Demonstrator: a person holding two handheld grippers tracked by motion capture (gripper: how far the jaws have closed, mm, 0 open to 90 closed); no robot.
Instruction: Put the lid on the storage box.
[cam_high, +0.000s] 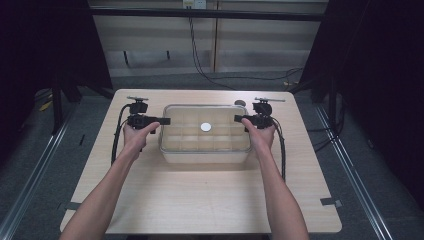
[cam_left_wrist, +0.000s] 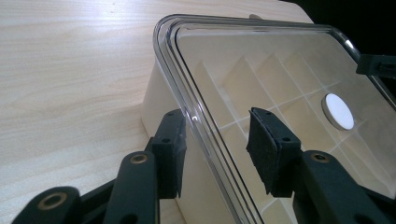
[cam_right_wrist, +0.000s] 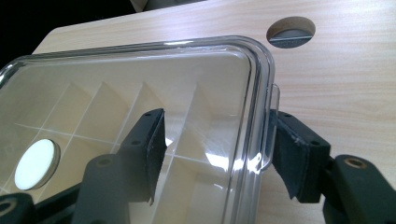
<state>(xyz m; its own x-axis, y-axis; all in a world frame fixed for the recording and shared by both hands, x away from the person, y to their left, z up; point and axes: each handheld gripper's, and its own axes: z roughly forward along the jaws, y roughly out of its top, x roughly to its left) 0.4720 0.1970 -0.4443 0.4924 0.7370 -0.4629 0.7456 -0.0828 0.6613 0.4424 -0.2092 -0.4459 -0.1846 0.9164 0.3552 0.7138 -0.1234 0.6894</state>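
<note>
L tool (cam_left_wrist: 215, 149) + R tool (cam_right_wrist: 219, 154) astride clear lid (cam_high: 205, 112) edges, unclamped

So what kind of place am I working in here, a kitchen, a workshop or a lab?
Most likely a lab recording bay: a bare wooden table set between dark curtains, cables trailing over the grey floor, and one clear compartment box as the work piece.

No text, label or number can be read anywhere (the box's white disc (cam_high: 206, 127) is blank).
</note>
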